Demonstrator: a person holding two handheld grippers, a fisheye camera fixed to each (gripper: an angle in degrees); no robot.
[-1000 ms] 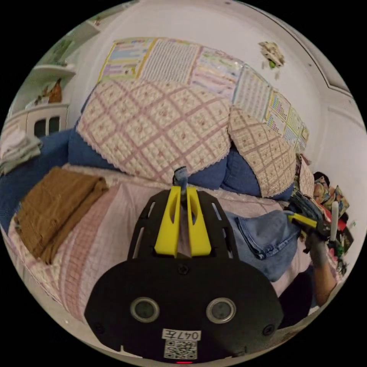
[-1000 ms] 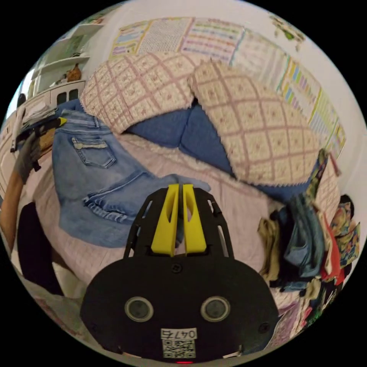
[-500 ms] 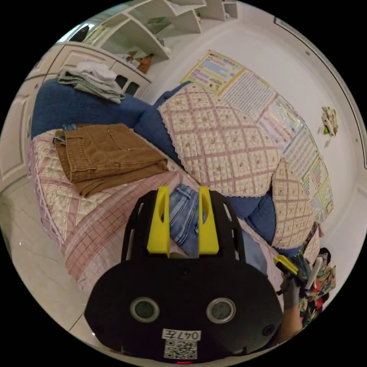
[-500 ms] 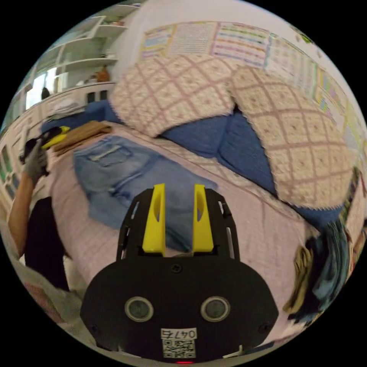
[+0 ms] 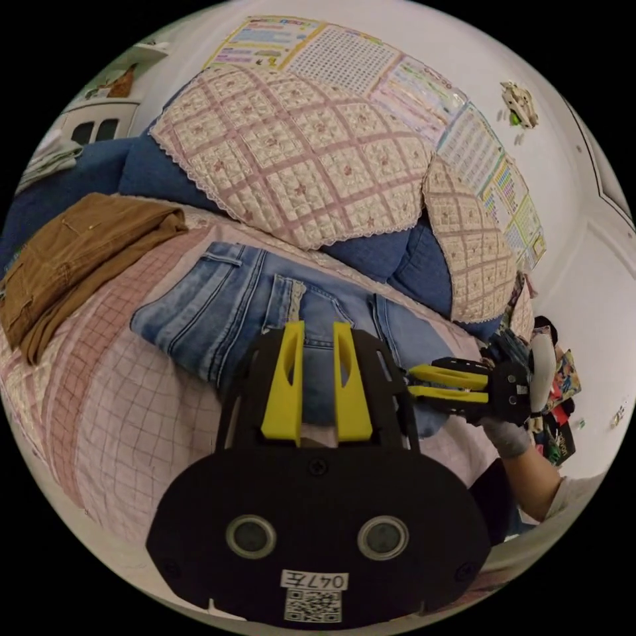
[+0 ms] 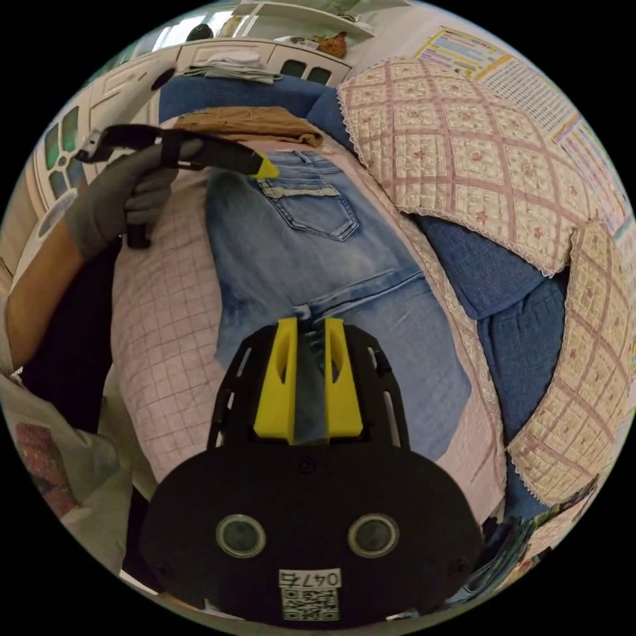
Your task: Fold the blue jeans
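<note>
Jeans [image 5: 265, 305] flat on sofa cover [image 5: 112, 397], left gripper [image 5: 317, 328] released, right gripper [image 6: 307, 324] jaws parted around denim

We count one pair of blue jeans [image 5: 265, 298] spread on the pink checked cover [image 5: 112, 411]. Beside the jeans, towards the blue armrest [image 5: 59, 179], lies one folded brown garment [image 5: 73, 245]. Behind the jeans stand two quilted cushions [image 5: 291, 152]. Two grippers hang over the jeans: the left gripper [image 5: 317, 331] and the right gripper [image 6: 306, 328]. One gloved hand [image 6: 126, 192] is near the jeans' waistband.
</note>
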